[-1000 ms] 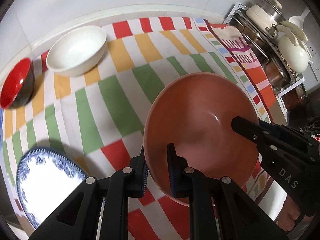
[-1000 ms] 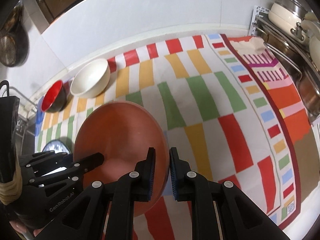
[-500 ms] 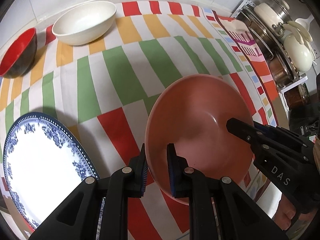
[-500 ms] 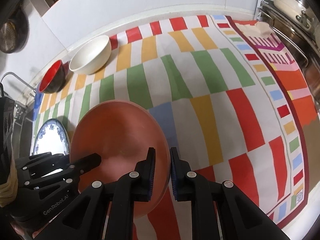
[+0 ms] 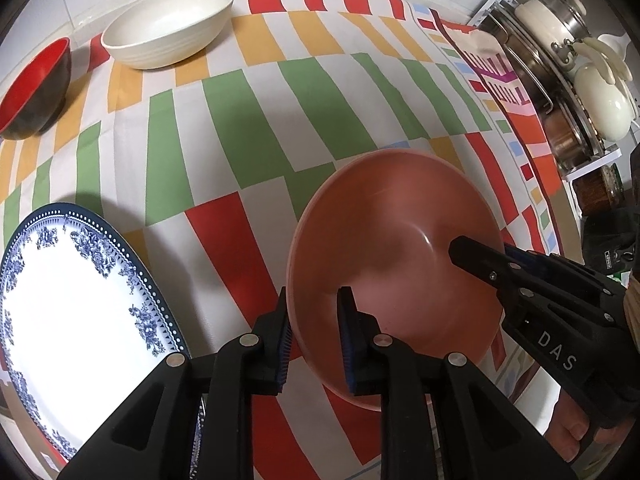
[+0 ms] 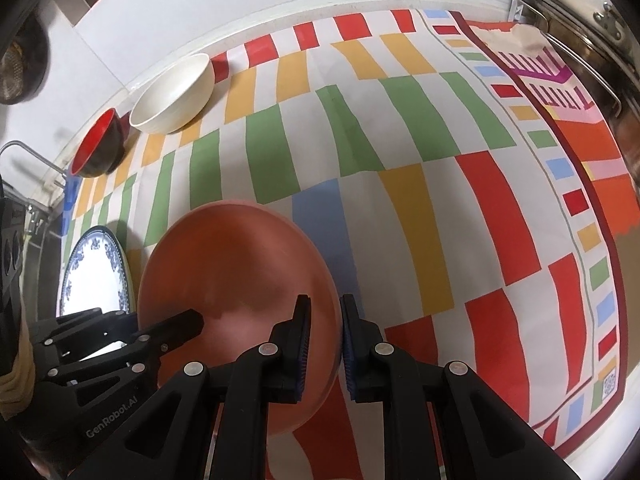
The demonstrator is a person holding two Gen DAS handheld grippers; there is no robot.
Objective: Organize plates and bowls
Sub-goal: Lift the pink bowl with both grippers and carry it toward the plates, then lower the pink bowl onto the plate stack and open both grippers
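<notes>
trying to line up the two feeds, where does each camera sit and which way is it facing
Left wrist: sits on the left gripper, looking steeply down at the pink bowl rim it clamps; the right gripper and some fingers show.
Right wrist: sits on the right gripper, also facing down, clamped on the bowl's opposite rim; the left gripper shows.
Shared: pink bowl, blue-patterned plate, cream bowl, red bowl, striped cloth.
</notes>
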